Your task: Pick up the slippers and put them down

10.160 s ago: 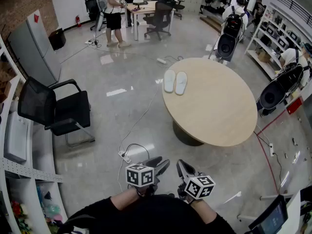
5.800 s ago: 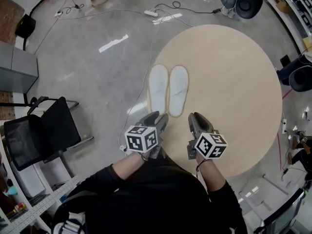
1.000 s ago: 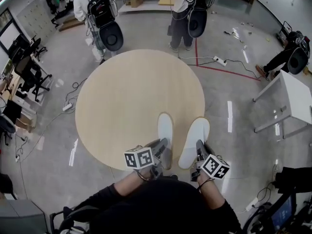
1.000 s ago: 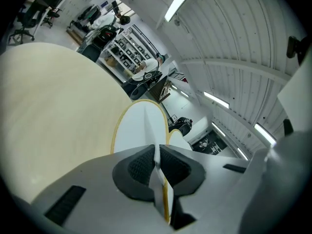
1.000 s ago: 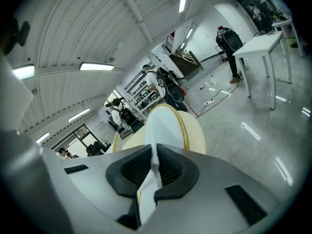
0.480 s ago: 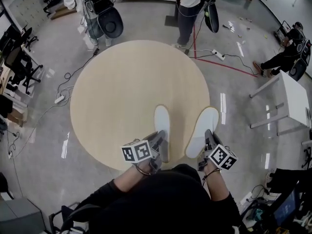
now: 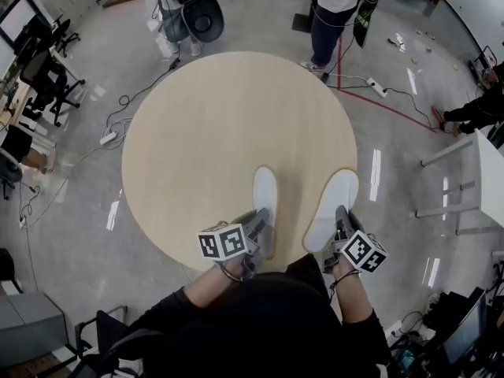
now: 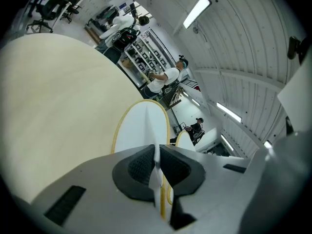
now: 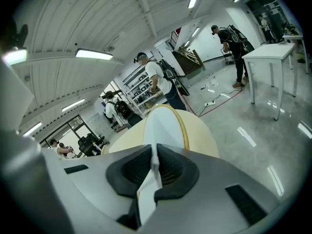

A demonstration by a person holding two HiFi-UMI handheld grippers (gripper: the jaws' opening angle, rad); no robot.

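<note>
The left tool point(image 8: 157, 167) is clamped on the heel end of the left slipper point(image 8: 144, 128), its pads pinching the thin white sole edge-on. The right tool point(image 9: 155, 167) grips the right slipper point(image 9: 165, 123) the same way. A heel grip lets each slipper stick straight out ahead of the jaws, toe away from the person, so it can be carried flat and laid down sole-first.

In the head view the two tools are side by side but well apart, one slipper each, which keeps the pair from overlapping. The left slipper lies over the near part of the round counter point(image 7: 213, 124). The right one sits at the counter's right rim, its toe seeming to reach past the edge, with floor beyond. Whether either sole touches the wood I cannot tell.

As I judge it, the slippers are picked up and the putting down remains; the right one looks to need a spot further inward to rest fully.
</note>
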